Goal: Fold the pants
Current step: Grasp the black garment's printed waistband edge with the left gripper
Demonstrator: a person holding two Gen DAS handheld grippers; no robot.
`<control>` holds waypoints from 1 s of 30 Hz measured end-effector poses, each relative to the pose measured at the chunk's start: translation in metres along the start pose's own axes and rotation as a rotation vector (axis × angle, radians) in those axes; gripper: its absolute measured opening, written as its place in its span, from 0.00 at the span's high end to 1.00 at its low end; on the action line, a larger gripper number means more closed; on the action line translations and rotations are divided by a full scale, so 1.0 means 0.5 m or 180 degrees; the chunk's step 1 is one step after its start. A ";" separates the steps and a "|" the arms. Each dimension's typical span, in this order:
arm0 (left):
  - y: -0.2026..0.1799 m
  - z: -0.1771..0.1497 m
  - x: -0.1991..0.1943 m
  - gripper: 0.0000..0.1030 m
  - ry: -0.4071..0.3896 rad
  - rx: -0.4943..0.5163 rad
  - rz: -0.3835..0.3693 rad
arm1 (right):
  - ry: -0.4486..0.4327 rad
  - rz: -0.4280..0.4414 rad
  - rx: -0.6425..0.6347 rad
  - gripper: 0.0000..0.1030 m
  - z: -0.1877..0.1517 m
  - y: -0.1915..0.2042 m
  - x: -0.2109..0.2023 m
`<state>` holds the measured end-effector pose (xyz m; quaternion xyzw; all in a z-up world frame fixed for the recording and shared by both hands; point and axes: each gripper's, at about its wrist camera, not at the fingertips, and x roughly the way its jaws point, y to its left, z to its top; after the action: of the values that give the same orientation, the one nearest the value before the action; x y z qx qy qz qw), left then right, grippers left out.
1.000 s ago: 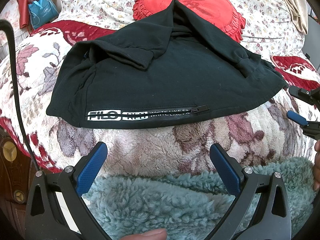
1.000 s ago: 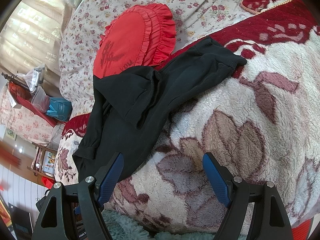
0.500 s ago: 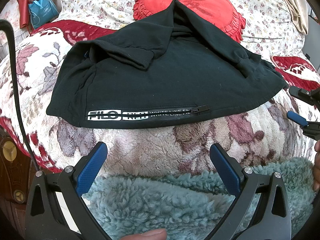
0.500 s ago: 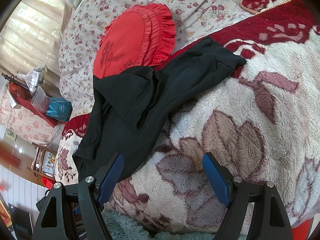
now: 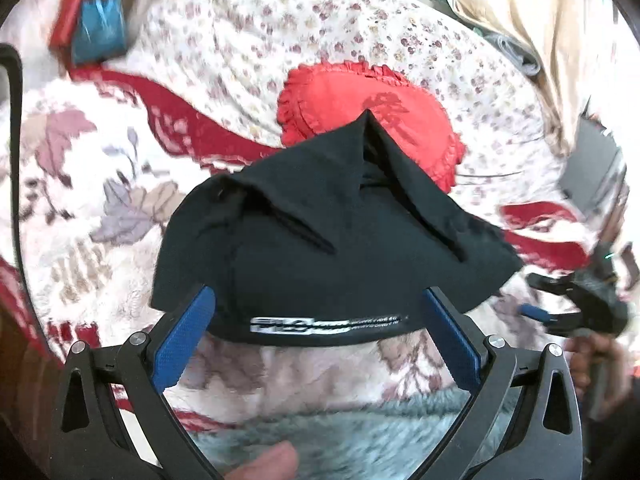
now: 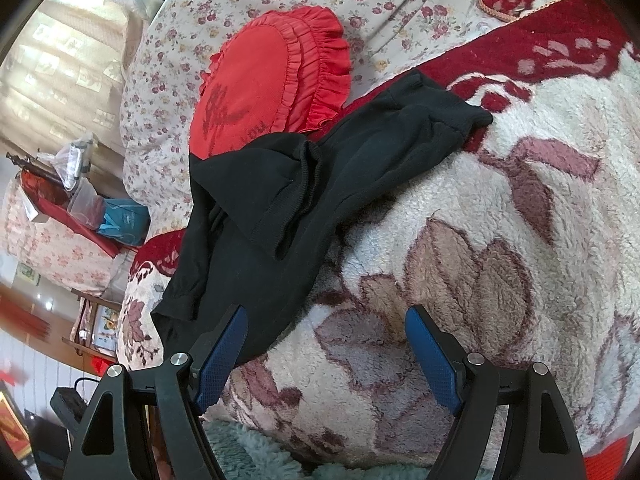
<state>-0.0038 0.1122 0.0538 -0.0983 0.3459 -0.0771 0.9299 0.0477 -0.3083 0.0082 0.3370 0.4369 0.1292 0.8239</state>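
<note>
The black pants [image 5: 328,256] lie bunched and partly folded on a fleecy floral blanket [image 5: 72,240], with a white logo stripe along the near edge. My left gripper [image 5: 316,316] is open and empty, its blue fingertips level with that near edge. In the right wrist view the pants [image 6: 280,208] lie at the left. My right gripper [image 6: 326,332] is open and empty, its left fingertip over the pants' near edge. The right gripper also shows in the left wrist view [image 5: 576,308], at the far right beside the pants.
A red frilled heart cushion [image 5: 372,116] lies behind the pants against a flowered quilt [image 5: 320,28]. A teal fleece [image 5: 360,432] lies at the near edge. A teal packet [image 5: 98,30] and clutter sit at the back left. A bedside shelf [image 6: 92,328] stands left.
My left gripper has risen and moved forward to the pants' near edge; its view is blurred by the motion. My right gripper has barely moved. The pants lie as before.
</note>
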 end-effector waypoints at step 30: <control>0.268 -0.057 0.100 0.01 0.0353 -0.2536 -0.1359 | 0.0046 -0.0006 0.0009 0.22 0.006 -0.002 0.012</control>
<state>0.0250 0.2278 -0.0302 -0.5131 0.3698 -0.1331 0.7630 0.0535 -0.3070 0.0048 0.3368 0.4434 0.1302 0.8204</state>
